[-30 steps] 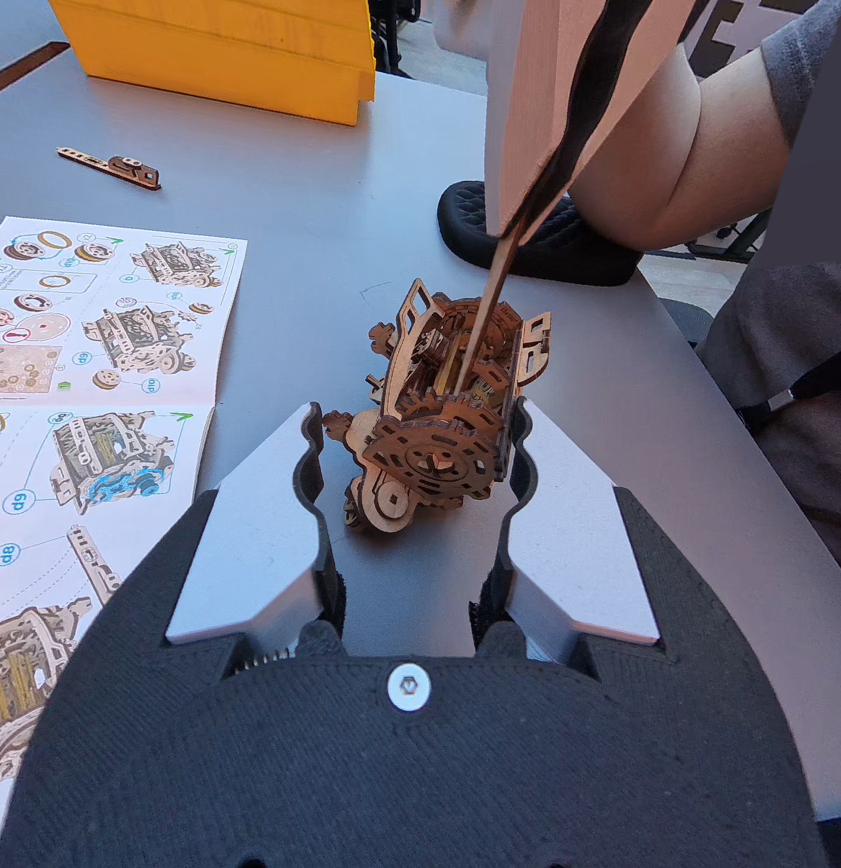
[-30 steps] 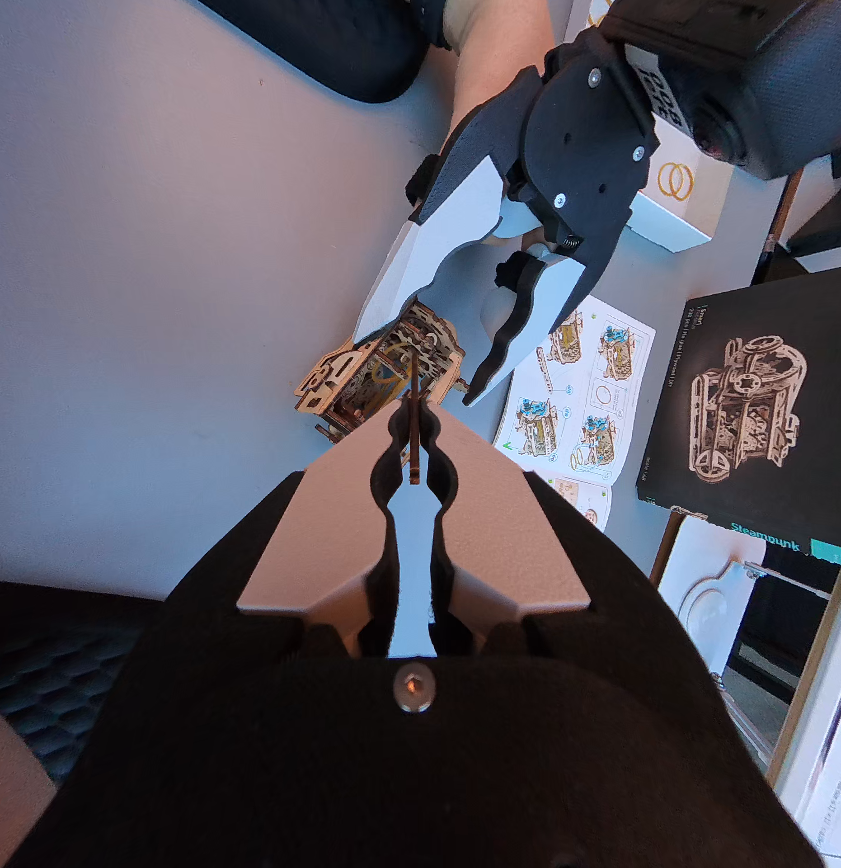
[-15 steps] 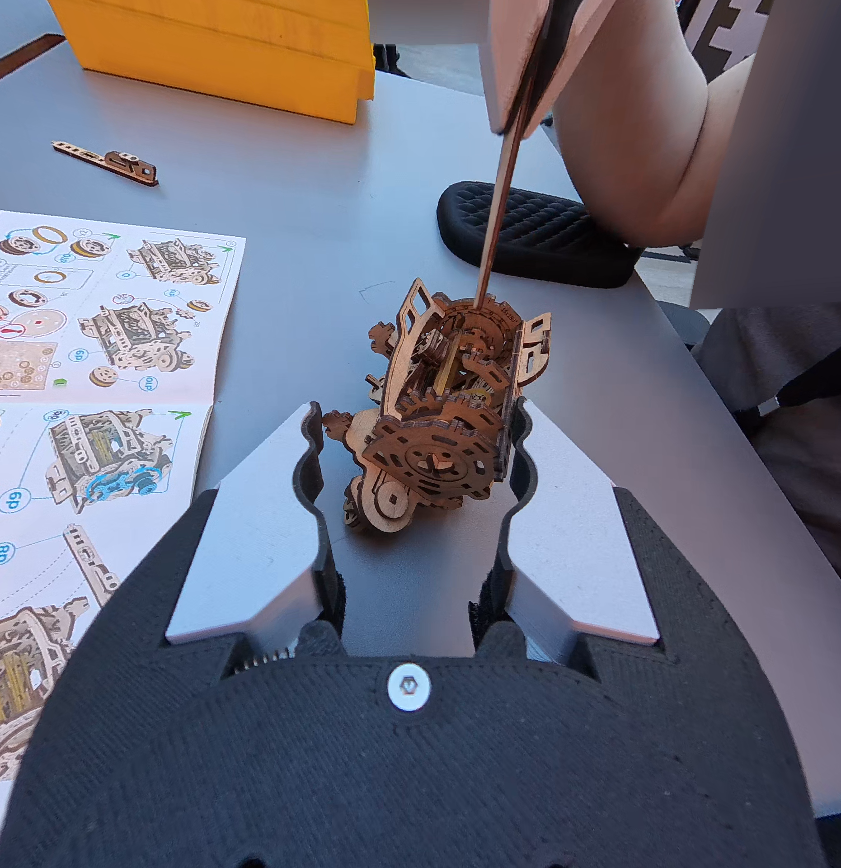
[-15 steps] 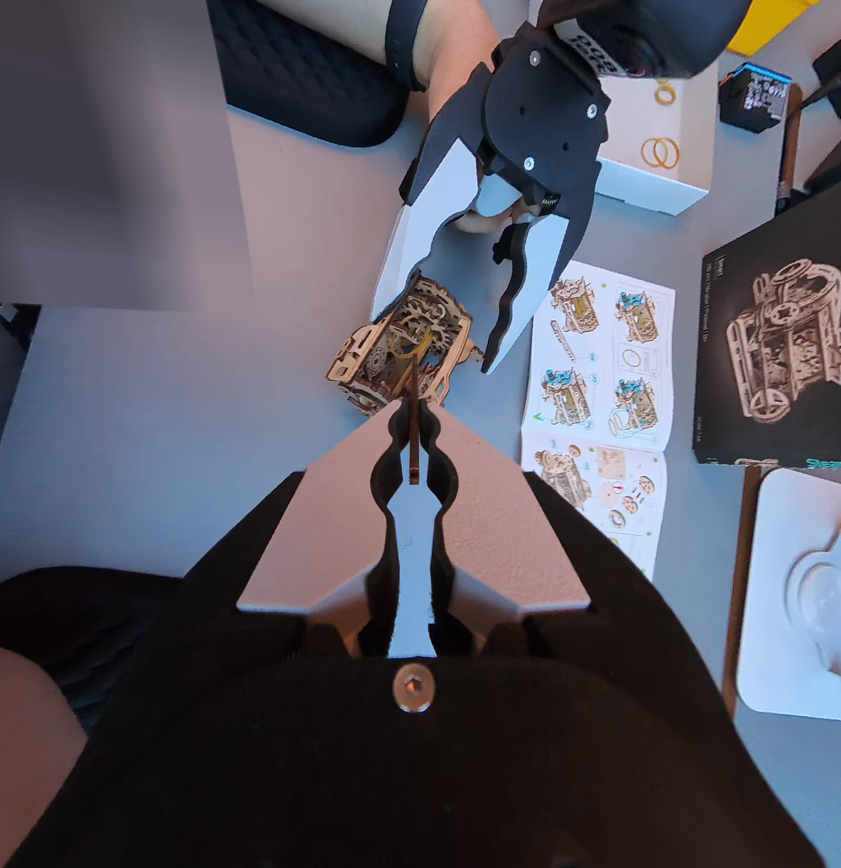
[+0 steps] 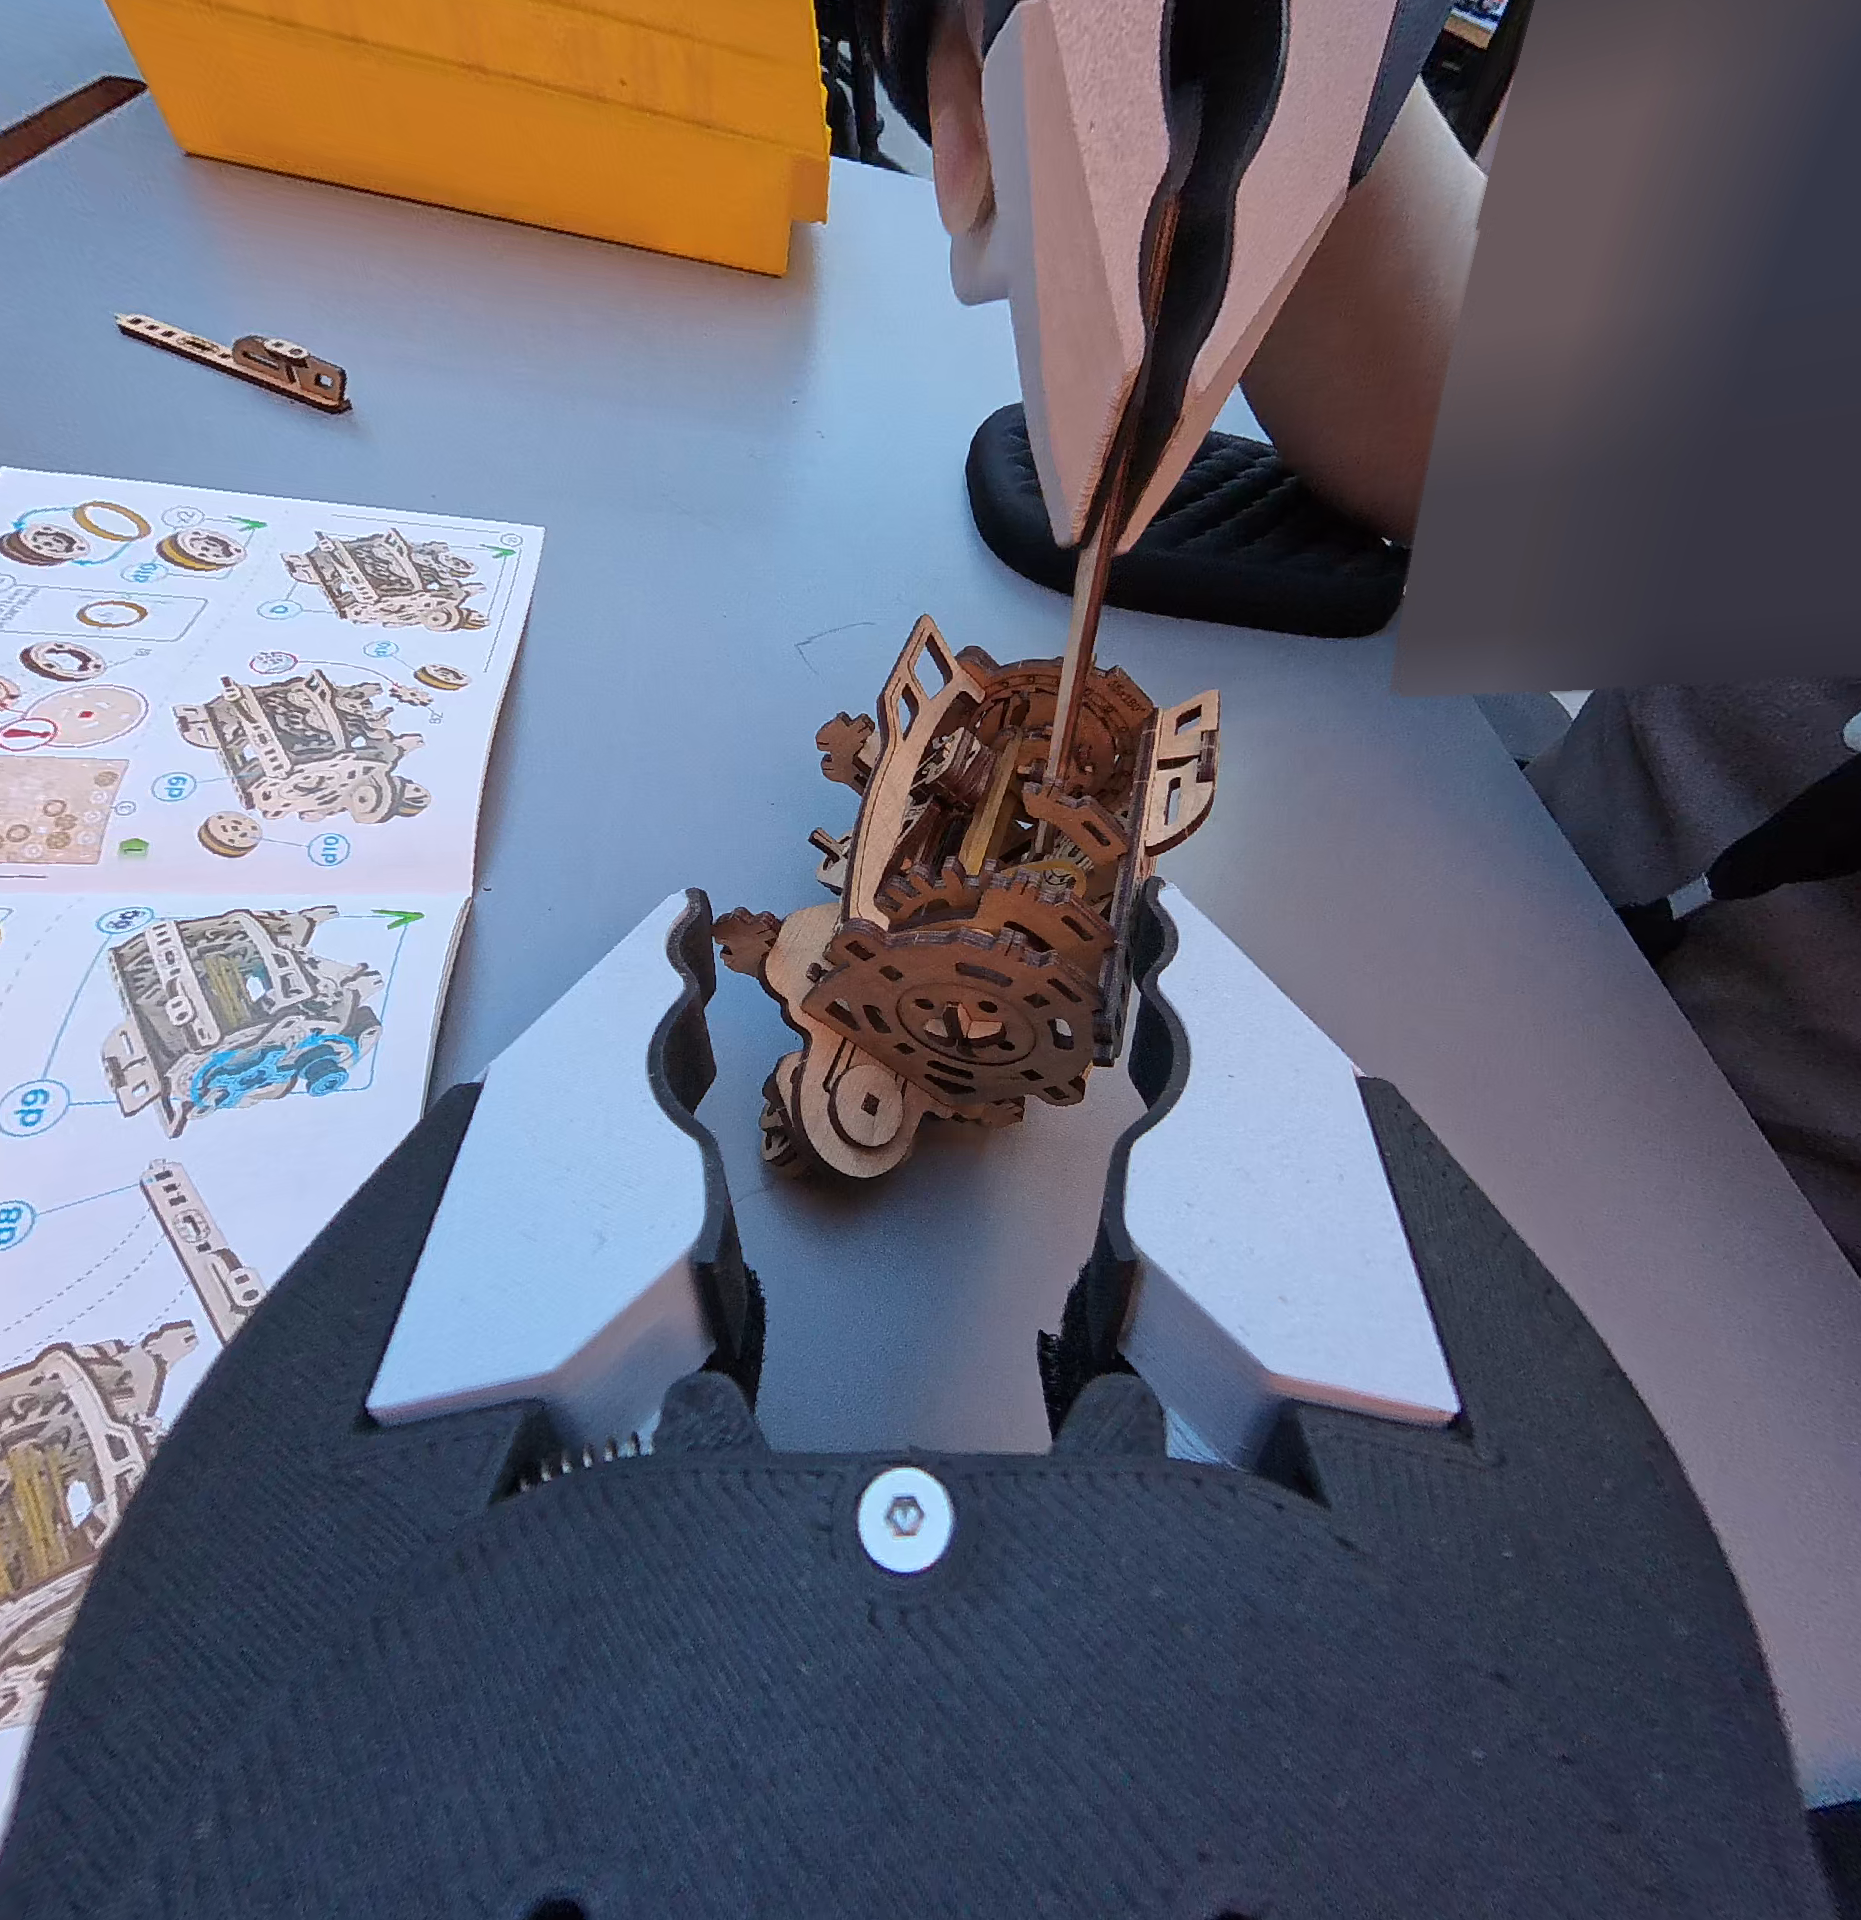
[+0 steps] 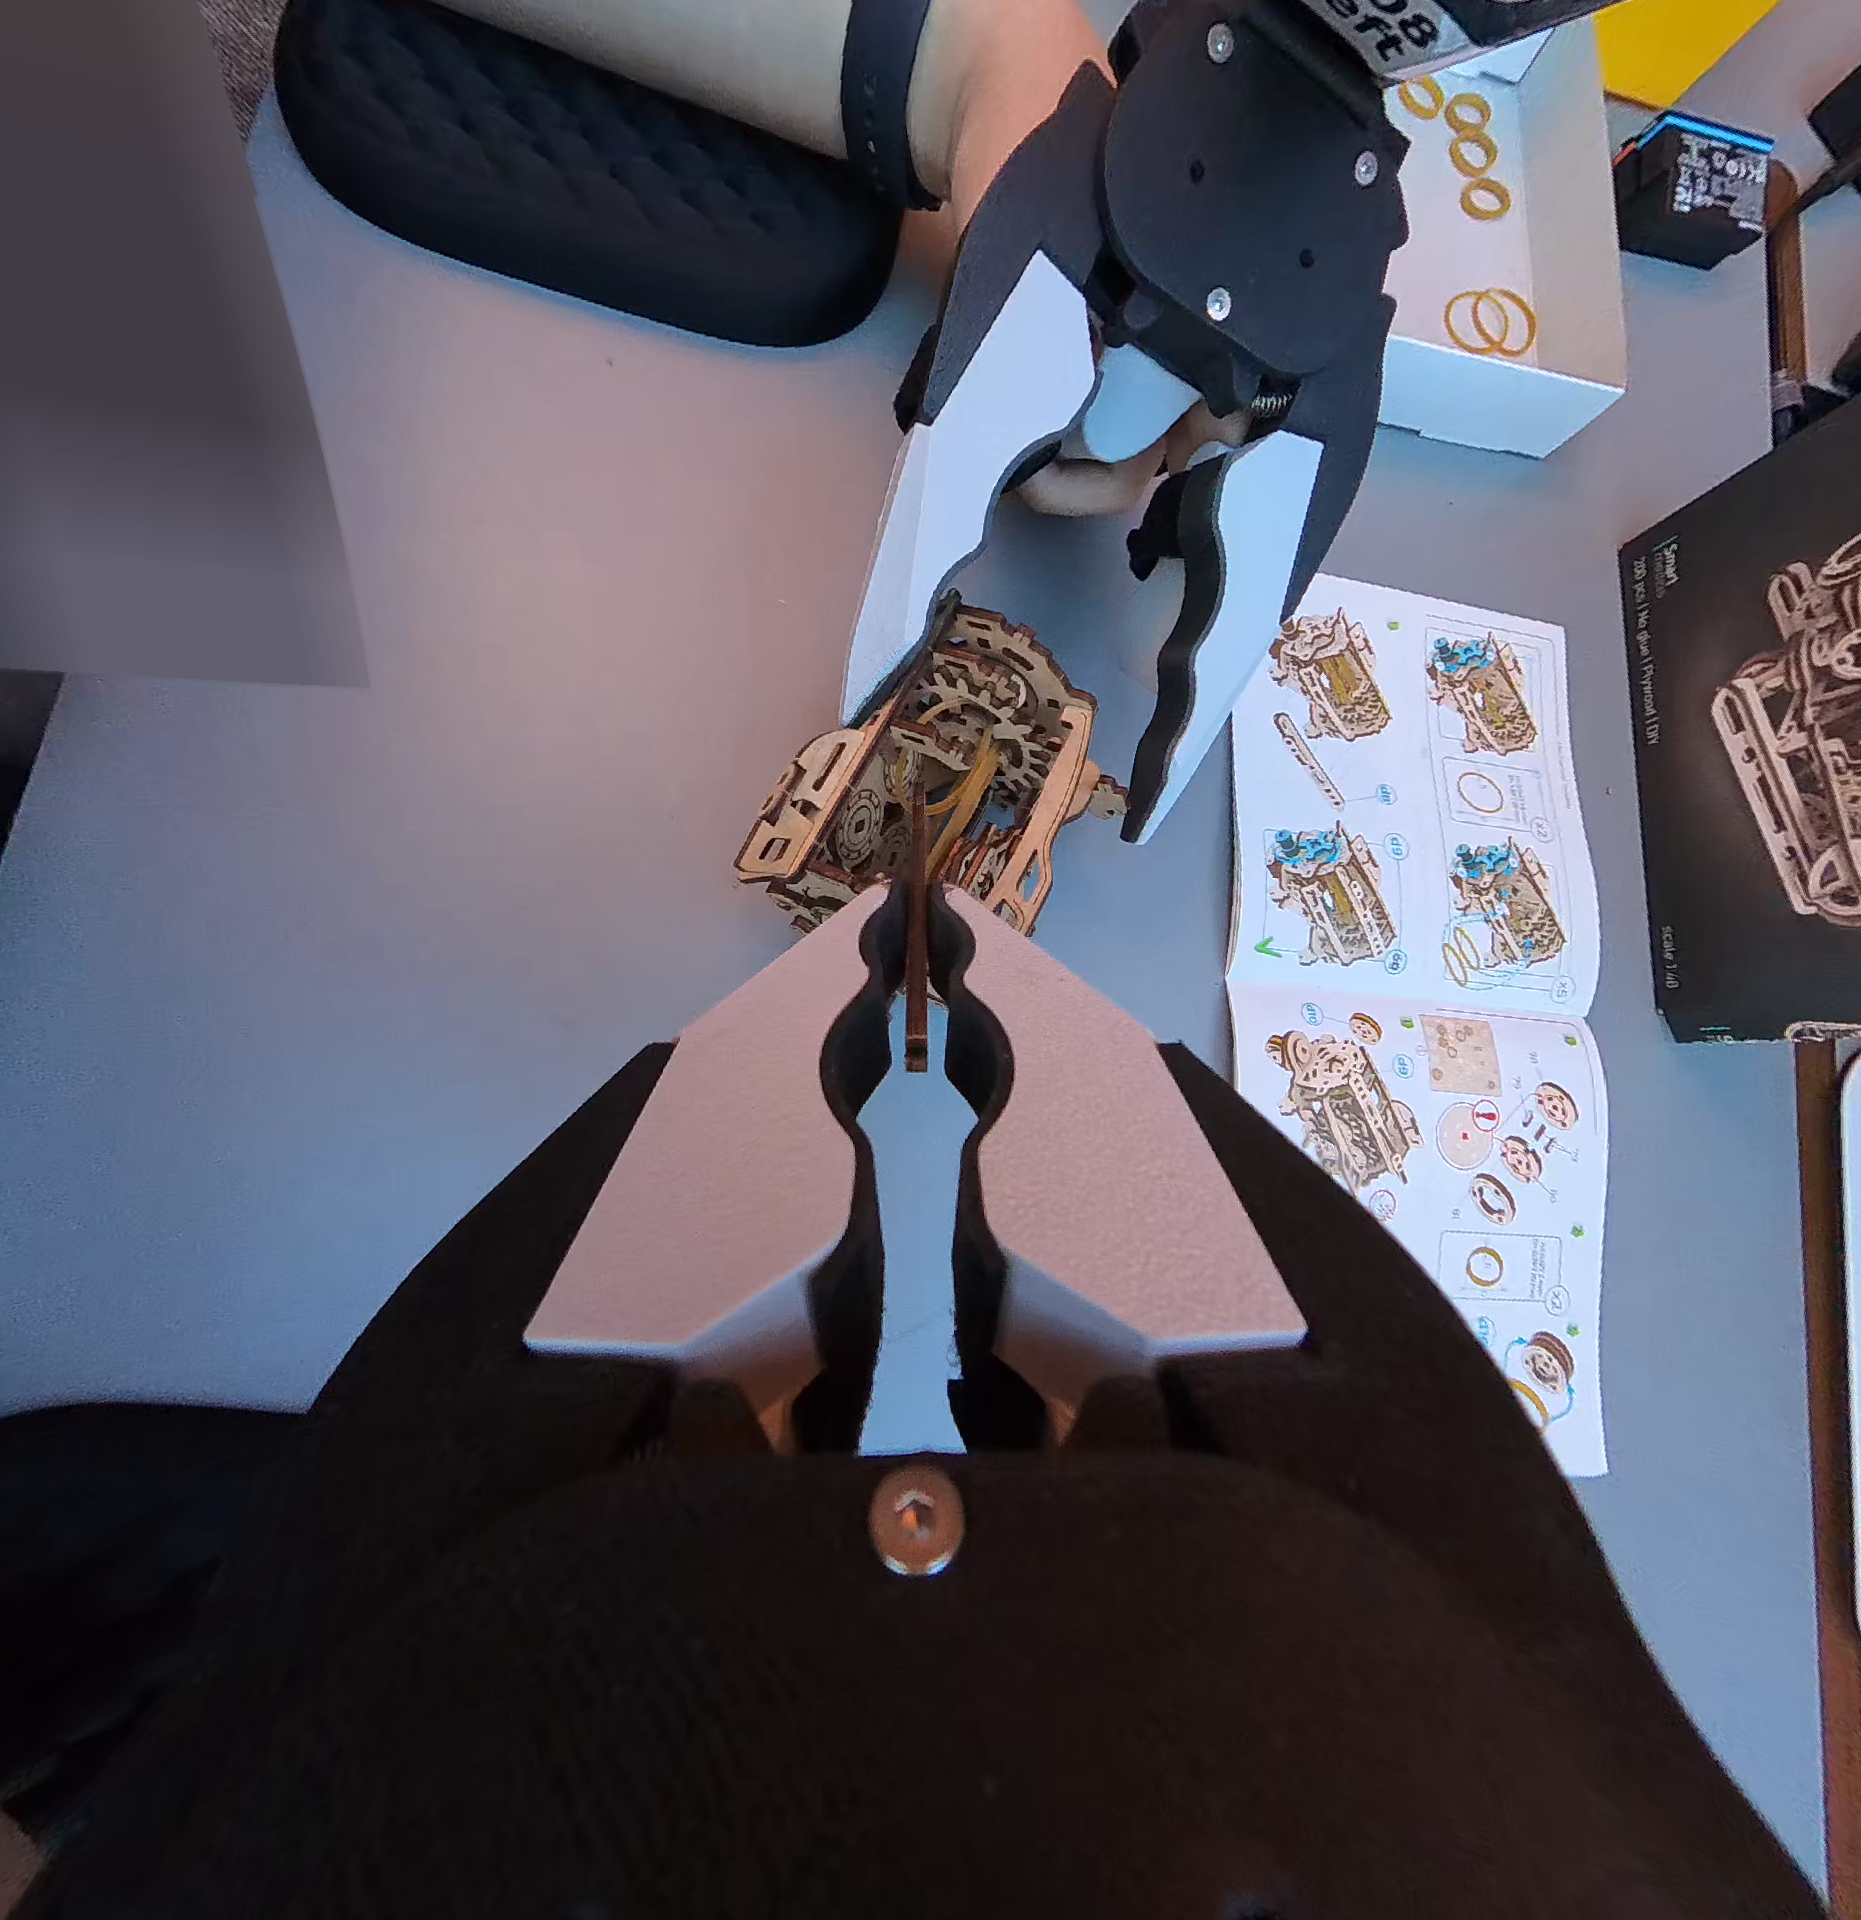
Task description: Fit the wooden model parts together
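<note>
While the left gripper sat wide open w/ one wooden model on the grey table betw. its fingers, the right gripper was clamped on one thin wooden strip, tip inside the model. Only left view showed a loose wooden piece & yellow bin; only right view, a black kit box & five rubber bands.
</note>
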`<action>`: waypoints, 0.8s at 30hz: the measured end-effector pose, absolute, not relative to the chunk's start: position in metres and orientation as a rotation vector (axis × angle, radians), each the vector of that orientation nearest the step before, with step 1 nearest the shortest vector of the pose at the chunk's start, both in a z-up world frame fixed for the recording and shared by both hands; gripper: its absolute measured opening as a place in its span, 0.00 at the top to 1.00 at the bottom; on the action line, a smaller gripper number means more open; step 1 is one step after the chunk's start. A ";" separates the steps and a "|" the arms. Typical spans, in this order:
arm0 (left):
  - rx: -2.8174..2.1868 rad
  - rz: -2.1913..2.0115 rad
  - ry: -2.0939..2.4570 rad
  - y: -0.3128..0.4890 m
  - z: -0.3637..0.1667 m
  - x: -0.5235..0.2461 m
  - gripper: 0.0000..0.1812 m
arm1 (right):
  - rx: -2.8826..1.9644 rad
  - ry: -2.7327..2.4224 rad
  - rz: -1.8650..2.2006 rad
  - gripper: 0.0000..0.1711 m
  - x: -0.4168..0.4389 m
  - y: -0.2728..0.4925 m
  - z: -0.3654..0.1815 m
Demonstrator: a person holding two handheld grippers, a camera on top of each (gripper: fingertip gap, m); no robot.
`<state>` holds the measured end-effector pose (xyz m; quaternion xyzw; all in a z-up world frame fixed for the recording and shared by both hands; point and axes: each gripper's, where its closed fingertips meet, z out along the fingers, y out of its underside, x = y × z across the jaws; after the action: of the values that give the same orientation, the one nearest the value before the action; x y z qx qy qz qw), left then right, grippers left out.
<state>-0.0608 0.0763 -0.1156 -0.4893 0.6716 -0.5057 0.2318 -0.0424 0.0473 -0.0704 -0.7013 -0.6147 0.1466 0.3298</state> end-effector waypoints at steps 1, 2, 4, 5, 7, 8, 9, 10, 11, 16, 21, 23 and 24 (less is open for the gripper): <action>-1.344 -1.390 1.846 0.076 -0.116 -0.061 0.56 | -1.830 -1.603 0.389 1.00 -0.043 0.048 -0.070; -1.343 -1.391 1.846 0.076 -0.115 -0.061 0.56 | -1.824 -1.596 0.396 1.00 -0.043 0.048 -0.069; -1.337 -1.403 1.839 0.076 -0.114 -0.061 0.56 | -1.819 -1.587 0.407 1.00 -0.044 0.049 -0.069; -1.333 -1.417 1.824 0.077 -0.112 -0.062 0.54 | -1.815 -1.585 0.405 1.00 -0.043 0.049 -0.069; -1.343 -1.466 1.770 0.080 -0.104 -0.062 0.53 | -1.812 -1.580 0.403 1.00 -0.043 0.049 -0.069; -1.373 -1.495 1.739 0.083 -0.101 -0.063 0.51 | -1.808 -1.576 0.397 1.00 -0.042 0.050 -0.069; -1.425 -1.516 1.713 0.086 -0.099 -0.065 0.51 | -1.803 -1.571 0.395 1.00 -0.042 0.050 -0.068; -1.488 -1.525 1.670 0.091 -0.094 -0.066 0.52 | -1.797 -1.564 0.394 1.00 -0.042 0.050 -0.067; -1.560 -1.518 1.613 0.096 -0.089 -0.067 0.53 | -1.790 -1.561 0.390 1.00 -0.042 0.050 -0.065; -1.730 -1.313 1.551 0.104 -0.044 -0.081 0.63 | -1.739 -1.612 0.367 0.99 -0.036 0.049 -0.064; -0.987 -0.592 2.109 0.087 -0.030 -0.103 0.80 | -1.758 -1.592 0.476 1.00 -0.023 0.046 -0.073; -0.809 -0.420 2.267 0.081 -0.044 -0.104 0.84 | -1.738 -1.563 0.525 0.99 -0.026 0.042 -0.071; -0.774 -0.383 2.354 0.078 -0.053 -0.105 0.80 | -1.733 -1.557 0.532 0.99 -0.027 0.040 -0.070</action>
<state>-0.1046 0.0778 -0.0534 -0.2932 0.8921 -0.1451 0.3117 -0.0271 0.0402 -0.0701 -0.6746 -0.6060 0.2070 0.3672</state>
